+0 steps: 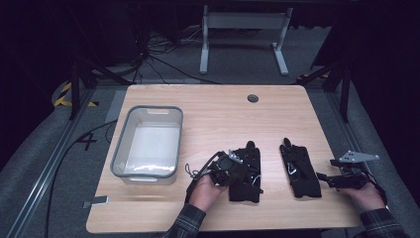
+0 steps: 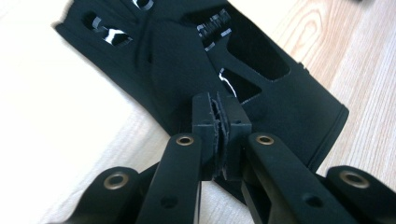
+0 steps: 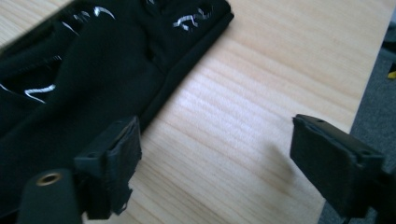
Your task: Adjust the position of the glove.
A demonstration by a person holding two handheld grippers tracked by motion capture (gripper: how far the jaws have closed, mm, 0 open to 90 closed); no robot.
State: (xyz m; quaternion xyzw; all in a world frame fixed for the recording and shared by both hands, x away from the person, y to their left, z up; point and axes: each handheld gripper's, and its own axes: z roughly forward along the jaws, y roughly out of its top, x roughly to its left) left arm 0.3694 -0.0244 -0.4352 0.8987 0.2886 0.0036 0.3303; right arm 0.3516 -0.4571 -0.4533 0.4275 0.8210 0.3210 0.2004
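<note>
**Two black gloves on worktop; left gripper pinched at one glove, right gripper spread beside the other**

High view: Two black gloves lay flat near the front edge of the wooden table (image 1: 218,106), fingers toward the far edge. The left glove (image 1: 246,171) sat about mid-width, the right glove (image 1: 299,171) nearer the right edge, the two apart. A grey bin (image 1: 119,144), seemingly empty, stood toward the left edge. The left gripper (image 1: 233,168) lay over the left glove's near-left side, the hand under it low against the worktop. The right gripper (image 1: 331,179) was held just right of the right glove, close to the table's right edge, jaws aimed left at it.

Left gripper view: The jaws were clenched, pads (image 2: 205,126) pressed together with only a thin seam showing. They sat against the cuff end of the left glove (image 2: 187,65); whether fabric was caught between them could not be told. The low, flat approach suited pinching a thin edge.

Right gripper view: The jaws stood wide apart and empty, bare wood between them. The left-hand pad (image 3: 114,161) sat at the hem of the right glove (image 3: 84,84), probably staged to close on that edge.
</note>
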